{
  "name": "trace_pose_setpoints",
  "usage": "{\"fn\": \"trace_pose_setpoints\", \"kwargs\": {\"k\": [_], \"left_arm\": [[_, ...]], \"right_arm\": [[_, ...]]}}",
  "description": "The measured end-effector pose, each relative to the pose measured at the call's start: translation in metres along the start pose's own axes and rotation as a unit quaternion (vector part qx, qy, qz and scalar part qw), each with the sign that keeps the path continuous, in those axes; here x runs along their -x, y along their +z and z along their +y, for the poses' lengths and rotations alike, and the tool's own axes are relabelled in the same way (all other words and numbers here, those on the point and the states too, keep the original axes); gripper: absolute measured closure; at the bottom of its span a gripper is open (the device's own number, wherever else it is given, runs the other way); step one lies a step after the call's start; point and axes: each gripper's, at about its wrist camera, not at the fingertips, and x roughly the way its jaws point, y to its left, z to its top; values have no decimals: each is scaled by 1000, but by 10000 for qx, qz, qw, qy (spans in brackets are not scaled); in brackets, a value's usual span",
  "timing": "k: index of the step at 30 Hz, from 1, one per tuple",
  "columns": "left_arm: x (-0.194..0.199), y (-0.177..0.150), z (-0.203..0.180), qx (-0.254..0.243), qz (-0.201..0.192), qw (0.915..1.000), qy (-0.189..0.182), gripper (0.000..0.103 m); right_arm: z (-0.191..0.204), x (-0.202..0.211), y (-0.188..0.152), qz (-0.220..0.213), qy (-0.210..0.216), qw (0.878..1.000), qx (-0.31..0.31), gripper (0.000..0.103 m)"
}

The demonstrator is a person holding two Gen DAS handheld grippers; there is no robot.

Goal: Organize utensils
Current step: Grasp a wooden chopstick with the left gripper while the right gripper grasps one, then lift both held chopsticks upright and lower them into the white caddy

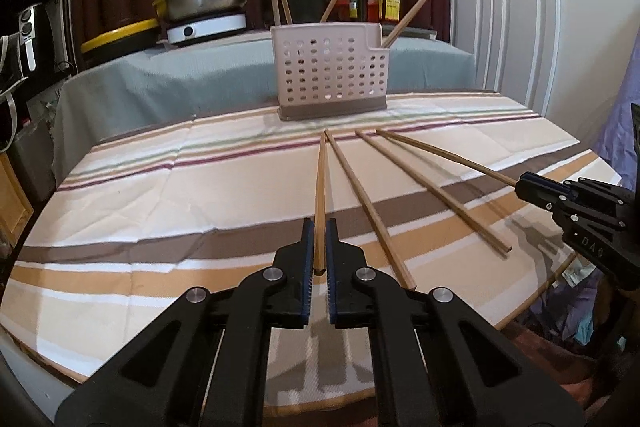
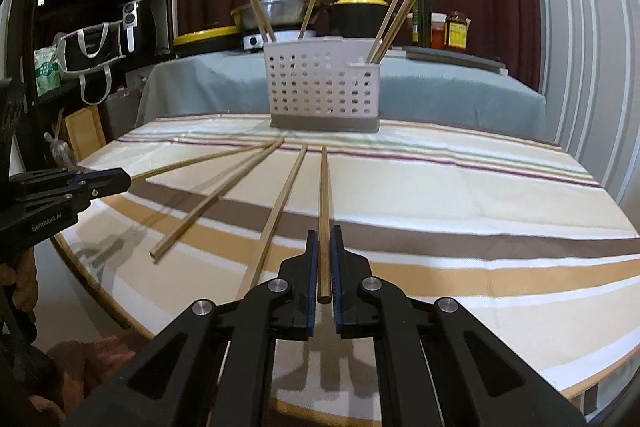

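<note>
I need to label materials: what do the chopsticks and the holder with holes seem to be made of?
Chopsticks: probably bamboo or wood, judging by the matte tan colour and square ends. Holder: apparently moulded plastic, pale and smooth with even round holes, on a darker grey-brown base.

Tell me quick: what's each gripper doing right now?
Left gripper: shut on a thin wooden chopstick, the leftmost of the four.
Right gripper: shut on the rightmost wooden chopstick.
</note>
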Motion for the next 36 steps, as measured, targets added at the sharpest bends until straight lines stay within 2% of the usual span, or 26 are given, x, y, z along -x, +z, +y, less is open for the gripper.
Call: {"fn": "trace_pose_setpoints", "kwargs": {"k": [17,29,36], "left_arm": [[19,18,2,61,-342,9994,60,97],[58,55,6,86,-923,9957,83,97],[74,77,14,184,-1081,9939,102,97]], "right_arm": [[-1,24,24,-453,-81,9989,-19,96],[-5,60,67,-1083,-259,9938,34,96],[-8,59,86,-1098,-245,9936,-29,96]]}}
